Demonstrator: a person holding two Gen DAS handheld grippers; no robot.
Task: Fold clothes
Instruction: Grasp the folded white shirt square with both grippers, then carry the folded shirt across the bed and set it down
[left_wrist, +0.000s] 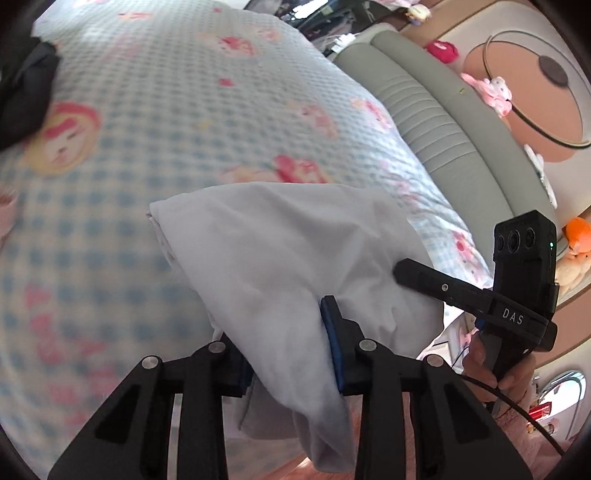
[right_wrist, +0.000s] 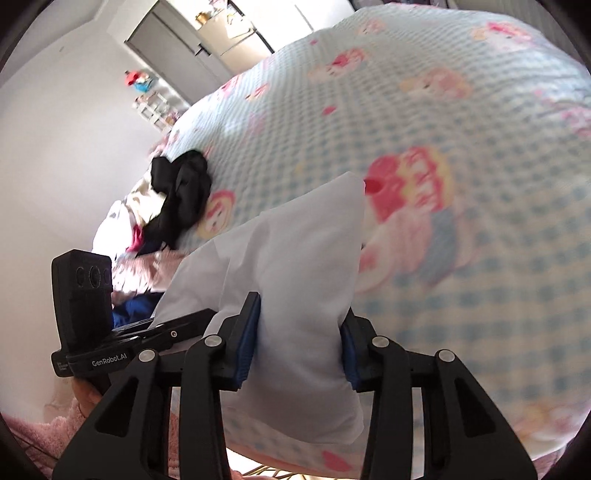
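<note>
1. The bed (left_wrist: 177, 122), checked blue, lies under everything.
2. The white garment (left_wrist: 280, 258) hangs bunched above its near edge.
3. Left gripper (left_wrist: 291, 350) and right gripper (right_wrist: 301, 339) each clamp it; carrying seemingly, next needing spreading flat.

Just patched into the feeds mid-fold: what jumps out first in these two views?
A white garment fills the foreground, pinched by both the left tongs and the right tongs above the bed. Behind it spreads a blue-checked bedspread printed with pink cartoon figures. A black garment lies crumpled on a pile at the bed's far edge.
</note>
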